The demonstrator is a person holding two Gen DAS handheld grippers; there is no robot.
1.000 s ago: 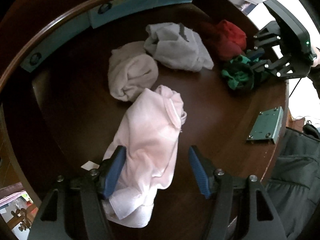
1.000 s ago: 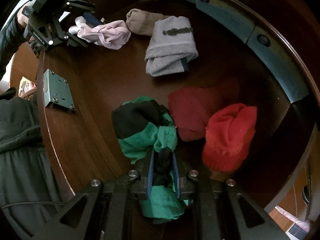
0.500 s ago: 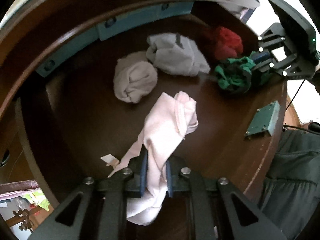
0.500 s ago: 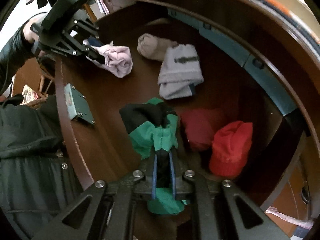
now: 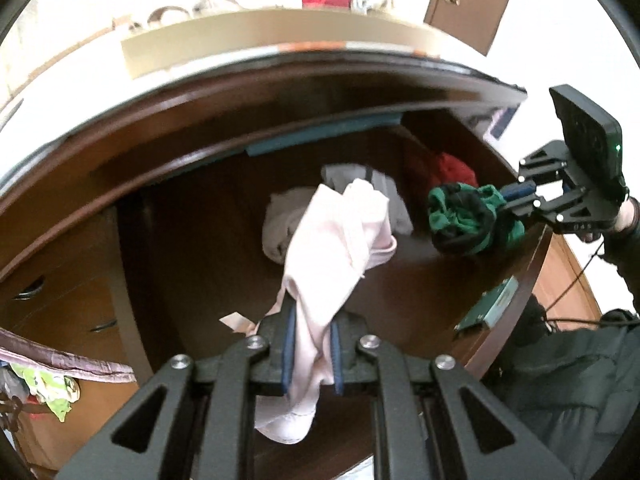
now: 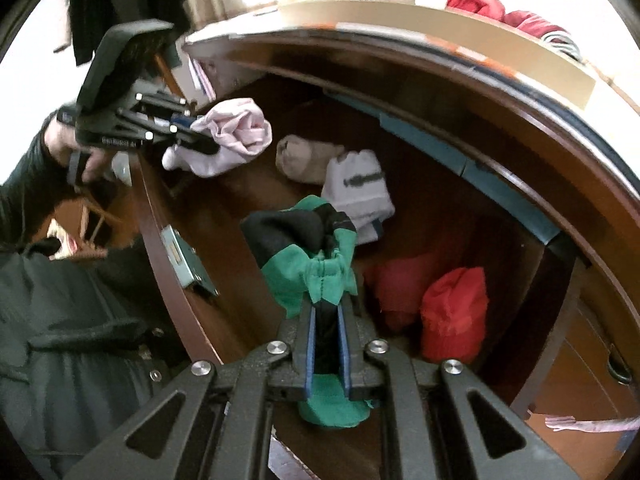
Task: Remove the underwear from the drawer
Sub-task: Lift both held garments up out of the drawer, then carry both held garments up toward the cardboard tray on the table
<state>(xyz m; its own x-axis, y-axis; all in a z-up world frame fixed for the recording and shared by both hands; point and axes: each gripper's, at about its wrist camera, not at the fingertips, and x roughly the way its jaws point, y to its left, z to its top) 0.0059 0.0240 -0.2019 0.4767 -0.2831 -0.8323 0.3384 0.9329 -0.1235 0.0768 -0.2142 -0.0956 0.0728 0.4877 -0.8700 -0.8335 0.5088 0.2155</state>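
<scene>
from my left gripper (image 5: 311,350) camera i see the pink underwear (image 5: 336,248) pinched tight between the blue pads, hanging limp above the open drawer (image 5: 208,240), with a white tag at its lower edge. only this view shows the small drawer handles on the chest at far left. my right gripper (image 6: 327,354) camera shows what the left misses: a beige roll (image 6: 306,158), a grey-white folded pair (image 6: 358,190) with a dark waistband print, and two red pieces (image 6: 454,312) lying on the drawer floor. the right gripper is clamped on the green and black underwear (image 6: 308,256), bunched and lifted clear of the drawer floor.
</scene>
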